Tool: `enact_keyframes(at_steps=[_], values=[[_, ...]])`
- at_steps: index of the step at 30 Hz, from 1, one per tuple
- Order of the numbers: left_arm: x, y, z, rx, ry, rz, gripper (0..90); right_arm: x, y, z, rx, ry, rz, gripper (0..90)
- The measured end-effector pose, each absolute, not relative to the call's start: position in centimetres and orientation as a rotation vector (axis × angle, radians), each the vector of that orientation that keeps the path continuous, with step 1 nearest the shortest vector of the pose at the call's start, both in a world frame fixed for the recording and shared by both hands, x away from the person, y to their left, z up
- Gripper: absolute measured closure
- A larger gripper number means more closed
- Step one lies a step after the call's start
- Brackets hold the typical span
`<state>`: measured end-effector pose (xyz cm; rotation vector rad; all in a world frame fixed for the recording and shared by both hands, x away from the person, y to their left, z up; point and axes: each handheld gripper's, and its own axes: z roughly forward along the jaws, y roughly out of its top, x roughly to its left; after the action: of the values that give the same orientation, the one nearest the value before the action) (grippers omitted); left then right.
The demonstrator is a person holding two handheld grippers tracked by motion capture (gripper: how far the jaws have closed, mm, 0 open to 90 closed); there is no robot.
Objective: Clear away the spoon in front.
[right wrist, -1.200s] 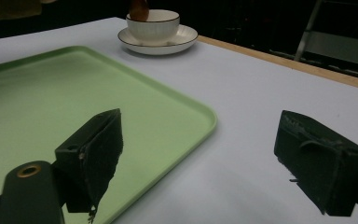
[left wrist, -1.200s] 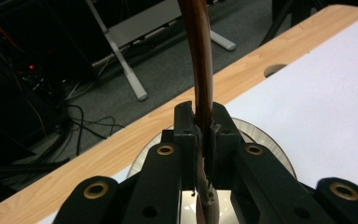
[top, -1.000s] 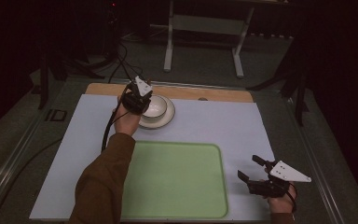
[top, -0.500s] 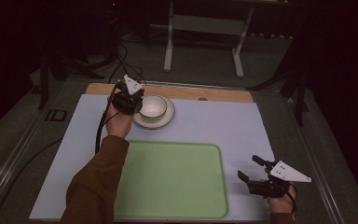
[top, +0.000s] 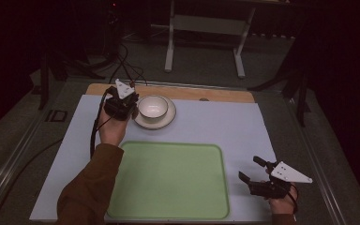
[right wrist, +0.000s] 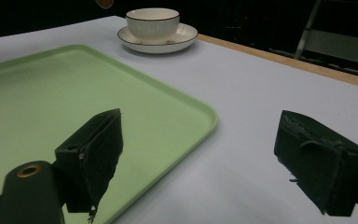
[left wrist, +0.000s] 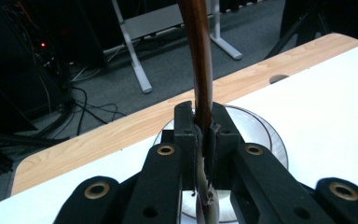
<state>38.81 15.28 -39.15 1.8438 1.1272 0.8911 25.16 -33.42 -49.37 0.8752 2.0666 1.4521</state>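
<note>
- Presently the left gripper [top: 130, 104] sits at the 9 o'clock edge of the bowl [top: 153, 107], its jaws pressed together on the bowl's rim, as the left gripper view shows: a thin brown-edged wall pinched between the two pads.
- Bowl stands on the saucer [top: 155, 121] toward 12 o'clock of the white table top [top: 225, 126], just beyond the far edge of the green tray [top: 168, 178].
- Right gripper [top: 255, 171] rests at 5 o'clock of the table, beside the tray's right edge, jaws wide apart and holding nothing; its own view confirms this [right wrist: 196, 154].
- Judgement: the step in hand looks like lifting the bowl off the saucer, possibly toward the tray.
- Recommended: raise straight up until clear of the saucer, keep the rim level, move slowly since a single-sided rim pinch lets the bowl swing or slip.
- Whether the bowl holds anything cannot be fully told; the high view is dim.
- Risk: dragging the saucer along.
</note>
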Motion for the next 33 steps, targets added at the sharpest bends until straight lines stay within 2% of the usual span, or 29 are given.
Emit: enact_keyframes(at_steps=[14,33], values=[[35.7,16.3,-39.7,1.809,1.126,0.827,84.7,25.2,-33.3,-49.4,0.875,2.072,1.448,15.0],[31.7,15.8,-40.4,1.888,1.09,0.797,84.7,25.2,-33.2,-49.4,0.869,2.075,1.446,15.1]])
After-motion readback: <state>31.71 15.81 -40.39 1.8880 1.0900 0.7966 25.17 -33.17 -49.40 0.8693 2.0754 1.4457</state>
